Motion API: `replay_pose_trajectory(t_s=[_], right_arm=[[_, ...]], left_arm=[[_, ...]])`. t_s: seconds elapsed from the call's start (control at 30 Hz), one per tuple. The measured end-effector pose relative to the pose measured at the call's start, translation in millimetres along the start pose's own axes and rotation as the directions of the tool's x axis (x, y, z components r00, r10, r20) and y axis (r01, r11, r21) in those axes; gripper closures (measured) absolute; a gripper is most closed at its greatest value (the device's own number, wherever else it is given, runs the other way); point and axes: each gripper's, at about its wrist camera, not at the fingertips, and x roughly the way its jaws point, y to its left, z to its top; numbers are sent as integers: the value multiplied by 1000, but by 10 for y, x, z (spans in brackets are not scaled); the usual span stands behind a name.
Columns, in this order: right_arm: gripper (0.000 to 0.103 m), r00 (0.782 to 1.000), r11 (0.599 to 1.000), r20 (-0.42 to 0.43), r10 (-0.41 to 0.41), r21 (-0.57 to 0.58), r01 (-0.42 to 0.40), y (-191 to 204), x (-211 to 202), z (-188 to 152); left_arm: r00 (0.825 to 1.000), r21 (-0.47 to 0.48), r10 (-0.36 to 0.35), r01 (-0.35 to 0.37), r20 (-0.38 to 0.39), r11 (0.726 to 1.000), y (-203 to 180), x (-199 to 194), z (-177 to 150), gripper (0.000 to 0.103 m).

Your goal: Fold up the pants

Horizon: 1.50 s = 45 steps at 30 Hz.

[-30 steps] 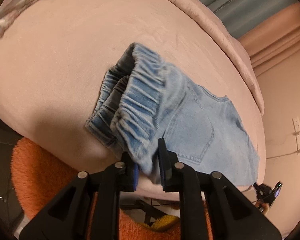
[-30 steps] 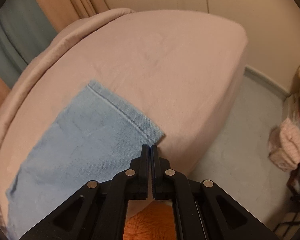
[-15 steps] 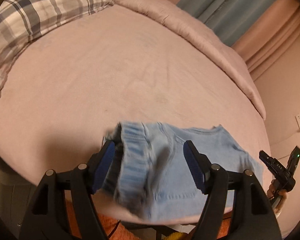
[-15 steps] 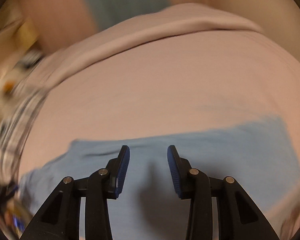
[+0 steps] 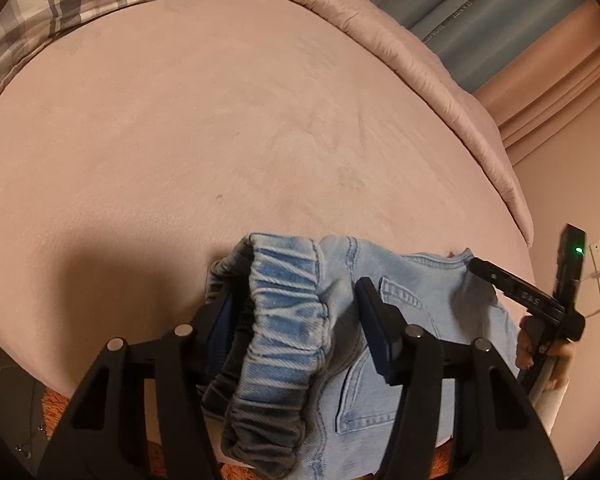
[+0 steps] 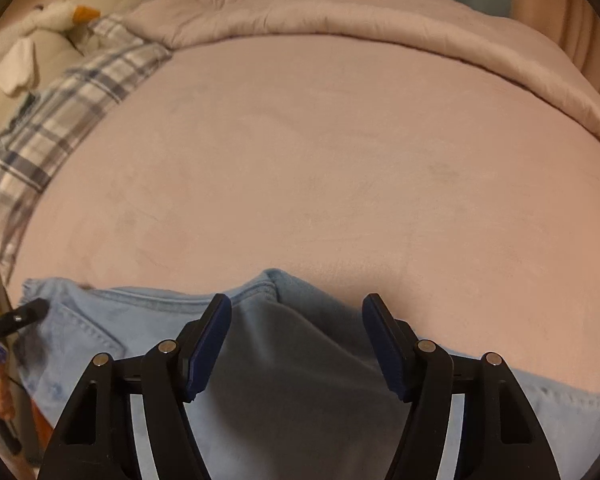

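Observation:
Light blue denim pants (image 5: 400, 320) lie folded on the pink bed (image 5: 240, 128) near its front edge. In the left wrist view the elastic waistband (image 5: 284, 320) bunches up between the spread jaws of my left gripper (image 5: 296, 312), which is open and straddles it without clamping. In the right wrist view my right gripper (image 6: 296, 344) is open above the pants (image 6: 300, 380), jaws wide apart over the folded leg fabric. The right gripper also shows at the right of the left wrist view (image 5: 540, 300).
A plaid pillow (image 6: 56, 124) lies at the bed's left, with a plush duck (image 6: 60, 16) behind it. A rolled pink duvet (image 6: 340, 12) runs along the far side. Curtains (image 5: 500, 20) hang beyond. An orange rug (image 5: 52, 400) lies below the bed edge.
Both grippers have let go of the pants and opened wide. The right gripper swung from the hem corner to face across the bed. The pants now rest on the bed.

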Motion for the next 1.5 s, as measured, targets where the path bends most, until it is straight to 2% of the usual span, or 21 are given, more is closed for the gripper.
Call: replay_pose_trajectory(t_s=[0.1,0.2,0.23,0.27,0.3,0.33,0.37,0.43,0.57,0.7,0.9,0.93,1.0,1.03,1.07,1.13,1.23,1.37,1.5], right_arm=[[35,1000,1000,-30,3,-4,-3,1,69,-22],[37,999,999,-48,23,-33,-24,47,90,-41],[45,999,999,-47,24,-45,-26,66,99,-46],[64,998,997,-50,31,-67,-34,81,101,-53],[74,998,997,-53,45,-68,-48,94,107,-44],[88,995,995,-60,80,-48,-83,77,103,-43],[95,992,994,-65,105,-21,-106,65,96,-32],[96,996,996,-11,86,-7,-86,92,-11,0],[96,998,999,45,38,-26,-37,217,-67,78],[96,1000,1000,-23,3,-27,-4,197,288,76],[95,1000,999,-5,-9,-38,9,106,226,35],[91,1000,999,-2,-6,-38,6,99,215,30],[73,1000,999,5,-22,-35,22,23,128,-2],[57,999,998,12,-52,-26,52,-16,77,-12],[49,997,997,23,-75,-16,75,-6,60,9],[49,994,996,60,-88,20,87,-107,-89,-6],[49,990,991,88,-113,87,105,-365,-321,-115],[48,975,966,91,-201,186,181,-795,-544,-359],[48,966,918,49,-255,326,226,-1372,-719,-773]], left_arm=[[1000,-24,-23,23,7,999,71,8,-20,45],[1000,-4,-16,16,24,1000,33,0,-54,45],[999,6,-6,6,32,1000,21,8,-67,43],[999,7,-3,3,35,1000,21,18,-70,42],[999,0,0,0,37,1000,28,31,-73,40],[999,-9,-2,2,33,1000,40,42,-84,40],[999,-24,-9,10,30,1000,56,39,-87,40],[1000,-23,-12,12,29,1000,50,30,-84,40],[1000,-14,-1,1,29,1000,32,29,-74,40],[999,0,22,-22,33,1000,-16,37,-55,40],[997,5,60,-61,41,998,-51,47,-47,34],[997,2,67,-67,37,998,-62,36,-41,34],[996,-2,86,-86,31,996,-90,10,-26,31],[995,0,96,-96,29,995,-118,-14,-9,32],[994,3,103,-103,33,995,-139,-46,0,32],[989,15,133,-134,69,991,-203,-162,23,31],[980,19,150,-154,131,988,-279,-326,56,20],[981,44,108,-116,159,992,-481,-427,116,19],[985,145,44,-68,167,987,-910,-355,157,19]])
